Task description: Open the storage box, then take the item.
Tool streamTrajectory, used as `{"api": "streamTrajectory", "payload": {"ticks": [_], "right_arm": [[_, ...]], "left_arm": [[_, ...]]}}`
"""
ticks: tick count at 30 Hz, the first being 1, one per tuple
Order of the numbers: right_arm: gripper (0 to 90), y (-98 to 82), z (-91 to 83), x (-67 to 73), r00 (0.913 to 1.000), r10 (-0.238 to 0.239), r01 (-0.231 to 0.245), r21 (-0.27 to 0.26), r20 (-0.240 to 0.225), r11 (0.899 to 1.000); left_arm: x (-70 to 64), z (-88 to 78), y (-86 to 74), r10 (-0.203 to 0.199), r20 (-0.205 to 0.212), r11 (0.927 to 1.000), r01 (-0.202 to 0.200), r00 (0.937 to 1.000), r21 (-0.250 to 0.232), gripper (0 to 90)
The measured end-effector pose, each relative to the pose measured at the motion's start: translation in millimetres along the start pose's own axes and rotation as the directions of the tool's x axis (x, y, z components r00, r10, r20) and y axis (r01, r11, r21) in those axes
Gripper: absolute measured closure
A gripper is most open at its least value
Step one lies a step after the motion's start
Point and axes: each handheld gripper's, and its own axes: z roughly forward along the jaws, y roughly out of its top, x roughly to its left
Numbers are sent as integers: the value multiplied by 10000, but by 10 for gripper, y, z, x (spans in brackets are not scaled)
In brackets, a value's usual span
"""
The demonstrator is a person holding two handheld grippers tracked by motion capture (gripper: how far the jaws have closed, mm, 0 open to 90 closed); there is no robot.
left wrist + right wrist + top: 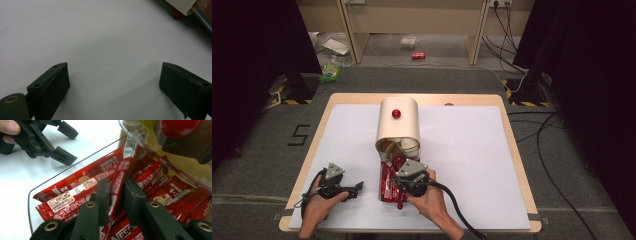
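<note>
Gripping: right gripper [401, 181] closed on one thin red coffee sachet [115, 187] inside the clear plastic tray [382, 196], as seen from the high view.
High view, left gripper [353, 189]: resting on the white table sheet [472, 165], beside the tray, apart from it.
High view, lid: cream curved-top cover with a red knob [397, 125], just beyond the tray.
Left gripper view: black jaws spread wide over bare white sheet, nothing between them.
Right gripper view: pads [103, 192] pinching the upright-tilted sachet from both sides; more red sachets lying flat underneath; left gripper [65, 143] off to the upper left, jaws apart.
</note>
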Motion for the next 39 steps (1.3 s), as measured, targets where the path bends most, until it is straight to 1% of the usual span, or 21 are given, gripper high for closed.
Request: {"api": "streamTrajectory", "payload": {"ticks": [5,11,13,21,24,26,30,39], "right_arm": [[762,-1,-1,-9,9999,113,-113,-40,-17,9999],[807,-1,-28,-51,9996,272,-272,-89,14,9996],[813,-2,-35,-62,9997,227,-225,-118,114,9997],[820,9,-72,-68,9996,283,-283,-83,56,9996],[827,20,-113,-83,9990,448,-450,-152,-93,9989],[831,27,-146,-88,9984,473,-479,-185,-300,9987],[832,30,-192,-73,9986,373,-377,-99,-381,9992],[837,6,-340,-64,9988,216,-222,-143,-441,9997]], "left_arm": [[0,1,1,0,1,10000,0,10000,4,87],[-1,1,1,5,-1,10000,-5,10000,4,85],[-1,1,0,5,-1,10000,-5,10000,4,85],[0,0,0,5,8,10000,-5,10000,3,85],[1,1,0,0,11,10000,0,10000,0,84],[0,0,0,0,11,10000,0,10000,2,84],[0,0,1,4,10,10000,-4,10000,6,84],[-2,0,-1,-3,5,10000,3,10000,-1,84]]}}
